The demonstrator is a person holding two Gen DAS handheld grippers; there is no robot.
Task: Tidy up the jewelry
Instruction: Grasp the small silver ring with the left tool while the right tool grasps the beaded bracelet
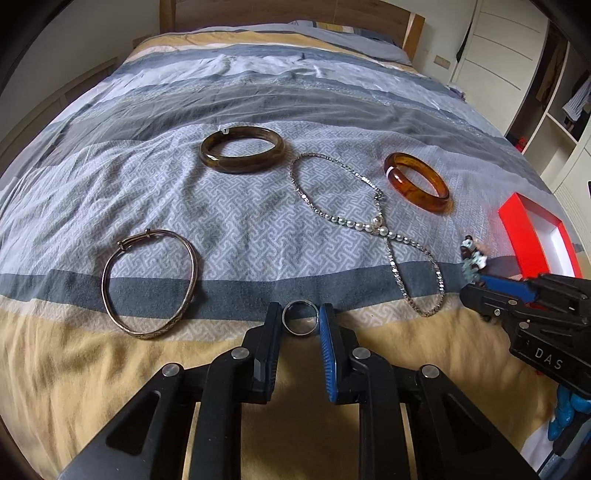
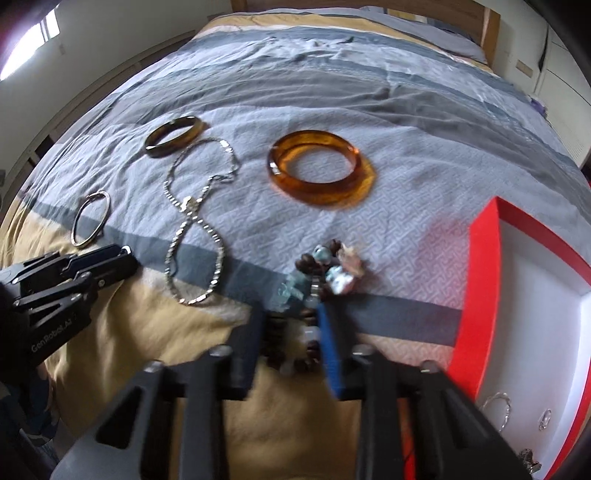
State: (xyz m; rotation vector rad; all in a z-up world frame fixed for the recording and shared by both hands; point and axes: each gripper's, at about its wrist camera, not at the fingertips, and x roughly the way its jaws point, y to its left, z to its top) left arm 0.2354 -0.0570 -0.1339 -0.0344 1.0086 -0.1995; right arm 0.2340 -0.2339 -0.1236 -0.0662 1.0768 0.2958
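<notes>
On the bedspread lie a dark brown bangle (image 1: 242,149), an amber bangle (image 1: 416,182), a silver pearl necklace (image 1: 373,229) and a thin silver bangle (image 1: 149,284). My left gripper (image 1: 300,320) has its jaws on either side of a small silver ring (image 1: 300,322). My right gripper (image 2: 291,325) holds a beaded bracelet (image 2: 321,277) of brown and pale blue beads just left of the red box (image 2: 480,295). The right gripper also shows in the left wrist view (image 1: 476,284).
The red box with white lining (image 2: 535,332) sits at the right and holds several small silver pieces (image 2: 498,408). The wooden headboard (image 1: 288,14) is at the far end. White wardrobes (image 1: 517,44) stand to the right.
</notes>
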